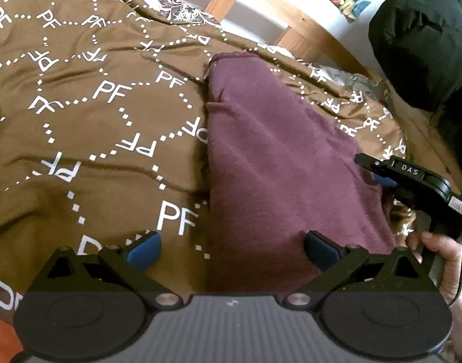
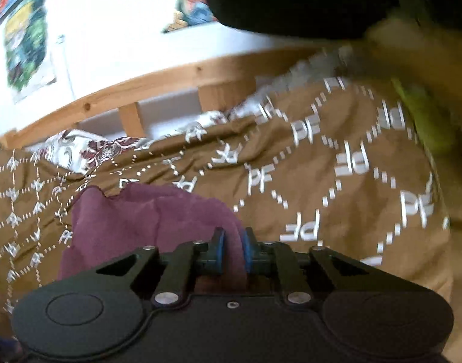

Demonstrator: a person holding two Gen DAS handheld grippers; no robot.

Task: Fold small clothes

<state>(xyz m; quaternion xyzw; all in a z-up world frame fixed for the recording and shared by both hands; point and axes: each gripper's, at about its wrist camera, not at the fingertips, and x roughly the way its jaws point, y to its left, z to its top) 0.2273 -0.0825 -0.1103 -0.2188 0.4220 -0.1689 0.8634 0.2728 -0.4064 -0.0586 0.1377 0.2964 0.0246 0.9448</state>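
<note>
Brown "PF"-print bedspread point(image 1: 89, 139) covers the bed; wooden bed rail point(image 2: 158, 81) and white wall behind, posters on the wall, a floral sheet peeking out at the far edge. Maroon garment point(image 1: 276, 166) lies on the spread, long axis running 12 to 6 in the left wrist view, far end toward 12. Left gripper point(image 1: 232, 249) wide open, holding nothing; its right finger sits over the garment's near end, left finger over bare spread. Right gripper point(image 2: 232, 252) nearly closed, blue pads pinching a fold of the garment at its right edge, about 3 o'clock from the left gripper. Right view blurred.
</note>
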